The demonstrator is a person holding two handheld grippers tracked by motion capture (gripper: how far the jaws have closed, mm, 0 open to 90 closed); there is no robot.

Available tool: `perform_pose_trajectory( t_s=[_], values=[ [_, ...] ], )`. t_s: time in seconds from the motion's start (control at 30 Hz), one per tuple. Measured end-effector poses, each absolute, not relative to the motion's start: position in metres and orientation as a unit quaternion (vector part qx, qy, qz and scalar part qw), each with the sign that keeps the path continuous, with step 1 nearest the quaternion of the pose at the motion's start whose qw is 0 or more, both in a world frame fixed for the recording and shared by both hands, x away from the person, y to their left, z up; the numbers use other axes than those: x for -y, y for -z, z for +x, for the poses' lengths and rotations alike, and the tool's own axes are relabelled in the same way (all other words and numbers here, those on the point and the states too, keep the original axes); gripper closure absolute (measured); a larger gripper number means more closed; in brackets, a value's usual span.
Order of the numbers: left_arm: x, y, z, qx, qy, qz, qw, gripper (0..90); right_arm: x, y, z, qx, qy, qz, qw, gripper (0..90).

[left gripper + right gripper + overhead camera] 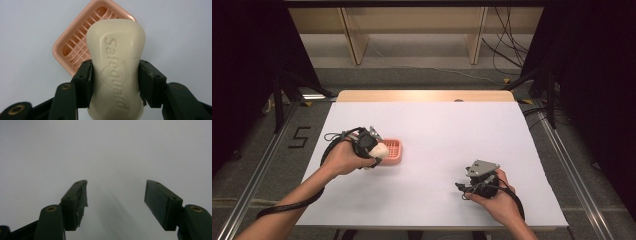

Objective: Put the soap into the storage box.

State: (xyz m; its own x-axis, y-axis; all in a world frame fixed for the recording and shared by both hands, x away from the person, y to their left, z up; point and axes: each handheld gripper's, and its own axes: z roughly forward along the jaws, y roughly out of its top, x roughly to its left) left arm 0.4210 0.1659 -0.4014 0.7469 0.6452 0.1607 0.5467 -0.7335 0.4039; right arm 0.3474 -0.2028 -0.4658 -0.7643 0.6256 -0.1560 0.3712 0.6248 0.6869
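Note:
A cream bar of soap [116, 67] stamped "Safeguard" is clamped between the two black jaws of my left gripper [115, 82], which is shut on its sides. In the high view the soap [379, 150] hangs just over the left edge of a pink slatted soap dish [393, 151]. The dish [75, 47] lies on the white table behind the soap in the left gripper view. My right gripper [116, 197] stands open over bare white table with nothing between its jaws. The right gripper [476, 181] rests near the table's front right.
A white sheet covers the table [432, 135], with a wooden strip at its far edge. Dark frames and cables stand on the floor beyond and to both sides. Metal rails run along the floor left and right.

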Motion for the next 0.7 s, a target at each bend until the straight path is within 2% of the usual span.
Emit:
perform_pose_trajectory(
  t_s=[0.7],
  values=[
    [-0.1628,0.4024,0.4292,-0.319,-0.156,0.920,0.168,49.3,0.2023,0.4655,0.3462,-0.879,-0.330,0.286,0.192,35.3]
  ],
)
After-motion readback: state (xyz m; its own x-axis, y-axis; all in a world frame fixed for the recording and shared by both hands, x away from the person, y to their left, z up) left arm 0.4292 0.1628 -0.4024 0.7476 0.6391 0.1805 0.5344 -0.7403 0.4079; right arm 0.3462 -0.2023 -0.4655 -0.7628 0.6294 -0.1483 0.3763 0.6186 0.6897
